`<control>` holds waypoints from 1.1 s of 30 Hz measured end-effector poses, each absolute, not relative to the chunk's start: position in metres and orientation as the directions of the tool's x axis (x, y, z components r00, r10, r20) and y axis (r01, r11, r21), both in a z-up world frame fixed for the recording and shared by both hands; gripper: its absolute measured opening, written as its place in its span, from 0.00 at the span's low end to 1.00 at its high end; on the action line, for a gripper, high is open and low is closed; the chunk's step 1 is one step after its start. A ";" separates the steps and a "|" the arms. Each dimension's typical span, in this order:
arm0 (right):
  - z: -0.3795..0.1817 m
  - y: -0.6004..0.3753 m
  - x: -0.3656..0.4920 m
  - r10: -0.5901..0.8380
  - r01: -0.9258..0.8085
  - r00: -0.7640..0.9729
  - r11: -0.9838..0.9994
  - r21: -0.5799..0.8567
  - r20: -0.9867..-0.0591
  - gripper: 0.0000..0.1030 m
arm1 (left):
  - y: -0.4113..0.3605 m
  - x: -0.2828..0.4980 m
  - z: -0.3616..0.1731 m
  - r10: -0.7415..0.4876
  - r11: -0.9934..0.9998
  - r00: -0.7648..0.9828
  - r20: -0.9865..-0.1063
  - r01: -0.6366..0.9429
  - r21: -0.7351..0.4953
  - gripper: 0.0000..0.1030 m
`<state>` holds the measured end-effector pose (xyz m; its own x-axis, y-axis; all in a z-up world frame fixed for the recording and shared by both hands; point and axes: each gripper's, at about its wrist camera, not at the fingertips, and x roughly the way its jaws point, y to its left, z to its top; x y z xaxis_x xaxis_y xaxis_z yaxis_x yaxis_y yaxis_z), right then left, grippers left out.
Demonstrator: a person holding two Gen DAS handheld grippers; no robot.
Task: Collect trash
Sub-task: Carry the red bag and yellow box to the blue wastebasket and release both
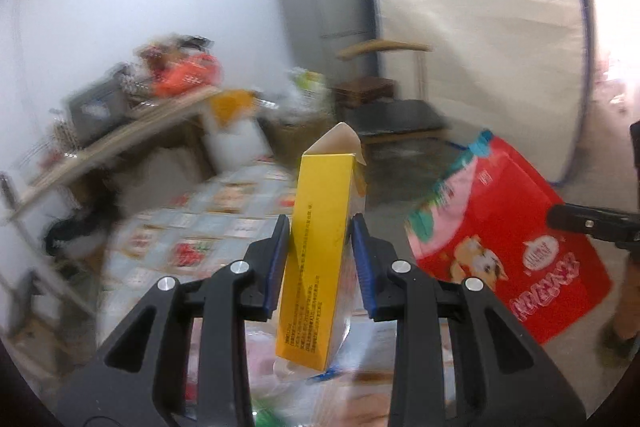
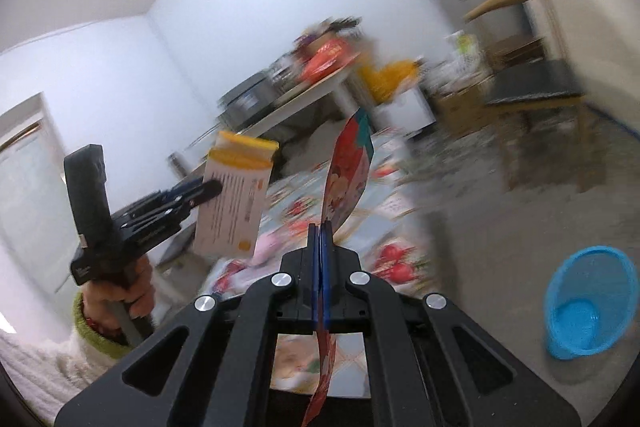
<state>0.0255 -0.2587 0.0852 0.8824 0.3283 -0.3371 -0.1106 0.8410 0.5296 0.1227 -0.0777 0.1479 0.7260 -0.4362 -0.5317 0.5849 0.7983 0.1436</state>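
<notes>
Pinching a tall yellow carton (image 1: 316, 259) across its narrow sides, the left gripper (image 1: 320, 247) carries it upright above the patterned tablecloth (image 1: 192, 239); the top flap gapes open, so a tilt could spill whatever is left inside. The right gripper (image 2: 320, 259), pressed together on the thin edge of a red snack bag (image 2: 348, 179), has little purchase, and the slick foil could slide free in transit. A blue basket (image 2: 588, 303) sits on the floor to the right, probably the drop point; a hurried release could miss its rim.
</notes>
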 end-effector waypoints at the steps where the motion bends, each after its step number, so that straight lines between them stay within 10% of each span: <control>1: 0.085 -0.274 0.016 0.274 -0.062 0.898 0.854 0.517 -0.345 0.01 | -0.091 0.126 0.147 -0.462 0.782 0.695 -0.551 0.612 0.116 0.29; 10: 0.041 -0.379 -0.018 -0.065 0.328 0.847 0.846 0.421 -0.528 0.01 | -0.270 0.164 0.067 -0.544 0.604 0.293 -0.786 0.787 -0.125 0.29; 22: -0.077 -0.490 0.037 -0.140 0.583 0.702 0.677 0.450 -0.699 0.03 | -0.433 0.196 -0.068 -0.414 0.647 0.053 -0.909 0.719 -0.252 0.30; 25: -0.102 -0.513 0.057 -0.173 0.620 0.682 0.653 0.435 -0.711 0.09 | -0.458 0.199 -0.077 -0.442 0.664 0.099 -0.892 0.704 -0.251 0.56; 28: -0.132 -0.533 0.070 -0.183 0.678 0.619 0.616 0.401 -0.764 0.30 | -0.465 0.194 -0.078 -0.435 0.674 0.131 -0.891 0.703 -0.226 0.59; 33: -0.149 -0.532 0.049 -0.198 0.695 0.626 0.581 0.424 -0.754 0.35 | -0.441 0.204 -0.064 -0.460 0.651 0.131 -0.878 0.722 -0.234 0.65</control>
